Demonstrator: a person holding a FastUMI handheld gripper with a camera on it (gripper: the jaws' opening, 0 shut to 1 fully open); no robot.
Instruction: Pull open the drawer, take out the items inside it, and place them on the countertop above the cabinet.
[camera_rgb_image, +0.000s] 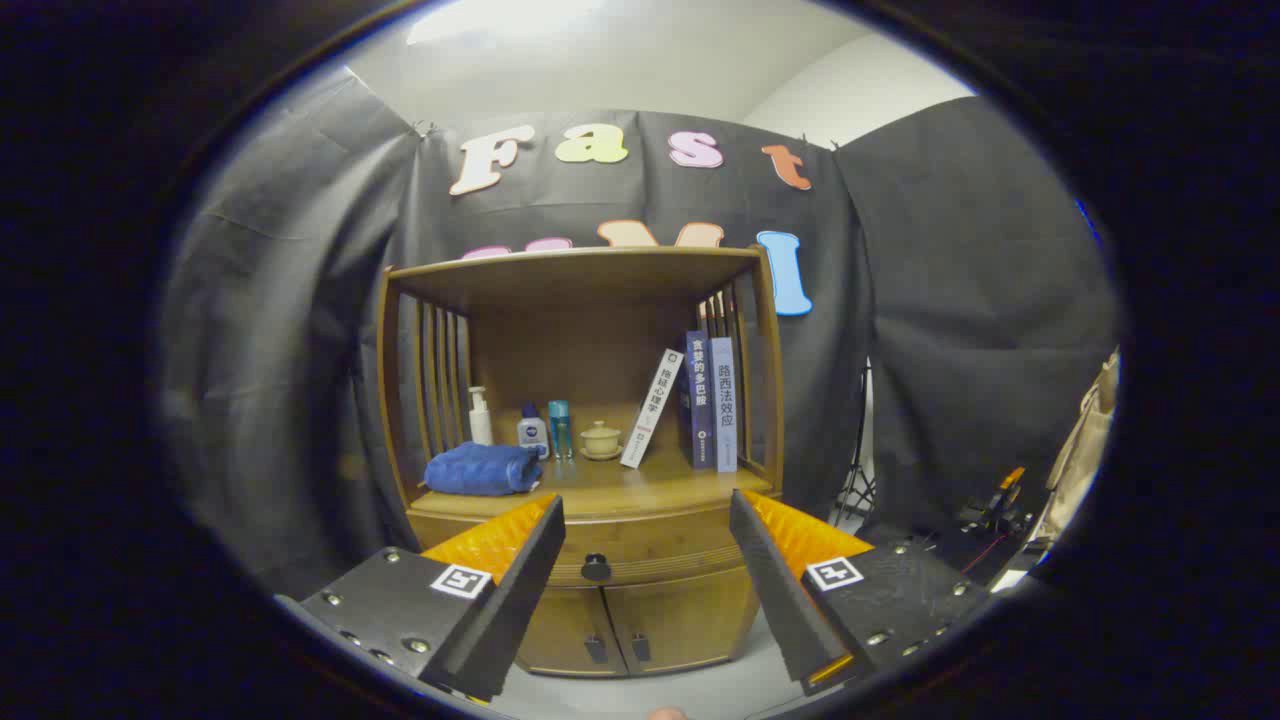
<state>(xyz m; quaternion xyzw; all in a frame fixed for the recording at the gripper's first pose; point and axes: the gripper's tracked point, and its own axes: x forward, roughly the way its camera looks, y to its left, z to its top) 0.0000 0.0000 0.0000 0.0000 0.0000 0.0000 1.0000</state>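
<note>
A wooden cabinet (585, 470) stands ahead against the black cloth wall. Its drawer (640, 555) is closed, with a dark round knob (596, 567) at its middle. The knob lies between and beyond my two fingers. My gripper (645, 520) is open, its orange-and-black fingers (520, 560) spread wide with nothing between them, some way short of the drawer front. The countertop (640, 490) above the drawer is the floor of an open shelf. What the drawer holds is hidden.
On the countertop sit a folded blue towel (482, 470), a white pump bottle (480, 417), two small bottles (545, 430), a lidded cup on a saucer (601, 439) and three books (700, 405). Two lower doors (630, 625) are closed. Equipment and a stand (985, 510) lie to the right.
</note>
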